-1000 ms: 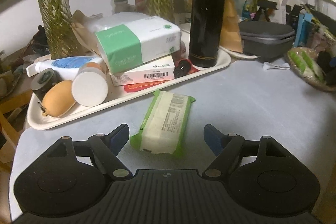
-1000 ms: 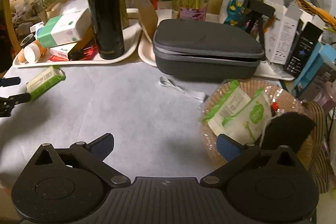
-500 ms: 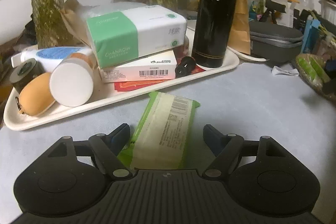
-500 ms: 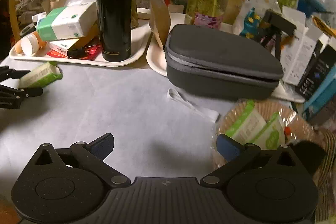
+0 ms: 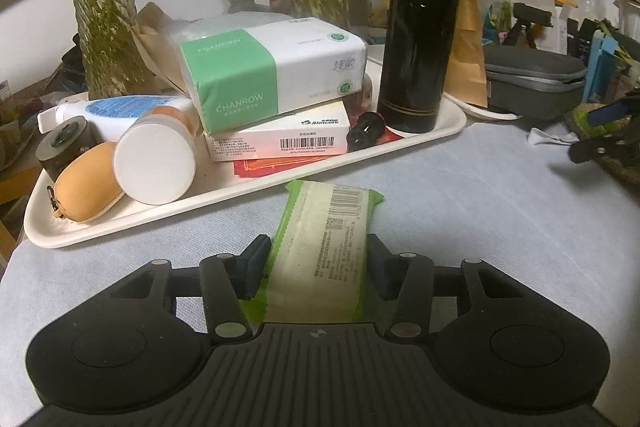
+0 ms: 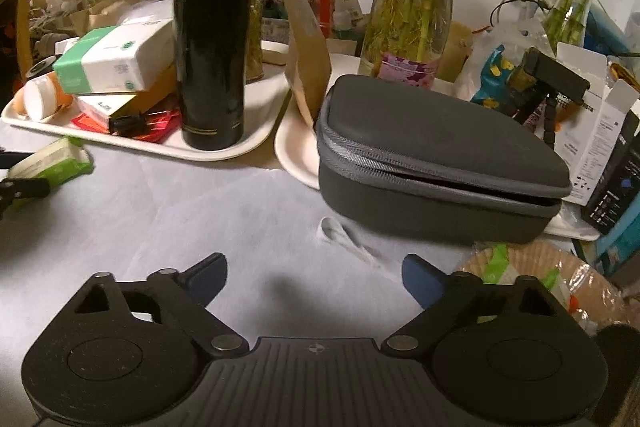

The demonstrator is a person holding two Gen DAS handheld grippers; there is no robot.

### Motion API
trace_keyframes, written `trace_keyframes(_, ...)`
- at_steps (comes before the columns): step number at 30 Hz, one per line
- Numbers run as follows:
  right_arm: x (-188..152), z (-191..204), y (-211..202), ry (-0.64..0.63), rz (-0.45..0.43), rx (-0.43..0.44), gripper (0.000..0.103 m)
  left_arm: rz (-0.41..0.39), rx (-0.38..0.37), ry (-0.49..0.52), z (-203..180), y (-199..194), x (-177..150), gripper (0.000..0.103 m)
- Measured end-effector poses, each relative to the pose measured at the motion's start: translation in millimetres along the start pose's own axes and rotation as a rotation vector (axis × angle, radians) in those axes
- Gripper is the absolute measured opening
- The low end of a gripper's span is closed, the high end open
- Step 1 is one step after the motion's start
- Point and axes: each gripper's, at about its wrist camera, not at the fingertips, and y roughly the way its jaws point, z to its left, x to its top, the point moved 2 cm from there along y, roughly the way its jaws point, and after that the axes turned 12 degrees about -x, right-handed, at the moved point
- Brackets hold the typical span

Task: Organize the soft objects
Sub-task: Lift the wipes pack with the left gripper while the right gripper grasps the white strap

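1. Green-edged soft wipes packet [image 5: 324, 247], barcode side up, flat on pale grey tabletop [image 5: 460, 195], just in front of white oblong tray [image 5: 100, 227]; seen also at far left from the right wrist [image 6: 48, 163].
2. Left gripper [image 5: 318, 263] with jaws closed in on the packet's two long sides, blue pads [image 5: 256, 261] touching the wrapper.
3. Right gripper [image 6: 314, 277] low over bare tabletop, well to the right of the tray, jaws spread wide, nothing between them.
4. On the tray: green-and-white tissue pack [image 5: 276, 67] stacked on white barcoded box [image 5: 280, 139], tall black flask [image 5: 420, 27] upright at right end, white-capped bottle [image 5: 154, 163] lying at left.
5. Right of the tray: grey zipped case [image 6: 436, 159], then round woven basket [image 6: 560, 279] holding more green packets.
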Motion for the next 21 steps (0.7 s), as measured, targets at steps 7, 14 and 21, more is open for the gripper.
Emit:
trace_keyframes(7, 3, 3, 22, 0.001, -0.046, -0.011, 0.080, -0.010, 0.002, 0.000, 0, -1, 0, 0.049)
trace_keyframes(14, 1, 7, 40, -0.011, -0.028, -0.009, 0.060, -0.055, 0.016, 0.053, -9, -10, 2, 0.047)
trace_keyframes(21, -1, -10, 48, 0.111, 0.000, 0.004, 0.016, -0.098, 0.015, 0.024, -7, -22, 9, 0.047)
